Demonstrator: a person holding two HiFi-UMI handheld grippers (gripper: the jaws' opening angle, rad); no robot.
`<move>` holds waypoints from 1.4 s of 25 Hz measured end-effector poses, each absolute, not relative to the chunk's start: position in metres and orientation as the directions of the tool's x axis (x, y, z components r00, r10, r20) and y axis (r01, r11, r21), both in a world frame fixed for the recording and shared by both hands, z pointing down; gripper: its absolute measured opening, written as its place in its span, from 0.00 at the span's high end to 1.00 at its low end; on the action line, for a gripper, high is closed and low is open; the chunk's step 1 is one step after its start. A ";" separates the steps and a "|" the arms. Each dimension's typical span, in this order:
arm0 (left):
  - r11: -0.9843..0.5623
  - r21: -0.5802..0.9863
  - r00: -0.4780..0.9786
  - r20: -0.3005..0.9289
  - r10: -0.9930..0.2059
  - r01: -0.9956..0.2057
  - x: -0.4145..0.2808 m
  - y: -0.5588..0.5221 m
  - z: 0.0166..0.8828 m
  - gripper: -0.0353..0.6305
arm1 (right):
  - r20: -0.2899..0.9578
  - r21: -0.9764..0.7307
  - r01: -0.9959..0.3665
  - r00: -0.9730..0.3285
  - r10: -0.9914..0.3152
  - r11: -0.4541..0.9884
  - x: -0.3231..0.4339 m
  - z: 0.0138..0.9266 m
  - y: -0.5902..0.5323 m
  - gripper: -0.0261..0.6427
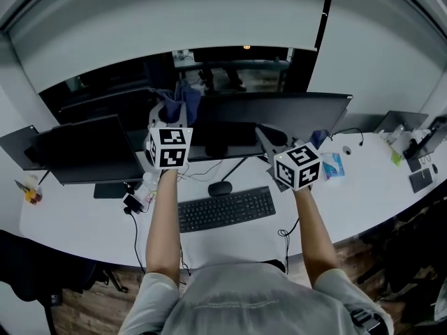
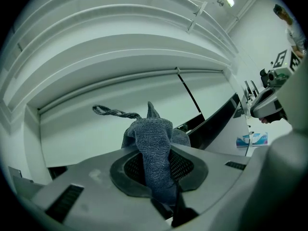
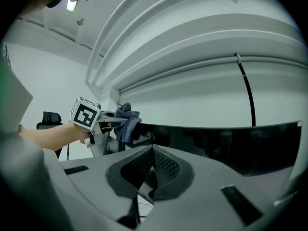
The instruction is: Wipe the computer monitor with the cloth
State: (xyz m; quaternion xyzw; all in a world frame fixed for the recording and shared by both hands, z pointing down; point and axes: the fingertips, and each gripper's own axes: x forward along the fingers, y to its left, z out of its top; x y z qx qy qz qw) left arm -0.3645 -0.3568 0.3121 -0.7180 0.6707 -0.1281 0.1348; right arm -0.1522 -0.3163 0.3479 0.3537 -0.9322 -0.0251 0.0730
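One cloth (image 2: 153, 131) in left tongs (image 2: 156, 173), right tongs (image 3: 153, 170) closed, monitor (image 1: 307, 114) partly hidden

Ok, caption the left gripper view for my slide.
Left gripper clamping a blue-grey cloth, dark monitor beyond.

The head view looks steeply down from above the person's shoulders onto the curved white desk (image 1: 363, 201), taking in both forearms and the wide monitor (image 1: 293, 114) at mid distance. The left gripper view sits right behind its own jaws, tilted up toward wall and ceiling, with the cloth (image 2: 154, 148) very close. The right gripper view faces sideways along the monitor's dark screen. It shares the left tongs (image 3: 118, 121) with the head view. The left gripper view catches the right tongs (image 2: 257, 110) at its edge.
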 end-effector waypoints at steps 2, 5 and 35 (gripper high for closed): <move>-0.052 -0.360 0.051 0.011 -0.999 -0.931 -0.383 -0.352 0.316 0.84 | 0.139 0.100 -0.636 -0.753 -0.643 0.765 -0.171 0.353 -0.313 0.96; -0.025 -0.363 0.020 0.019 -1.000 -0.932 -0.406 -0.343 0.318 0.84 | 0.156 0.115 -0.613 -0.766 -0.623 0.782 -0.196 0.359 -0.307 0.96; -0.183 -0.271 0.125 0.218 -0.968 -0.945 -0.402 -0.355 0.441 0.83 | 0.274 0.149 -0.663 -0.685 -0.675 0.734 -0.201 0.425 -0.313 0.96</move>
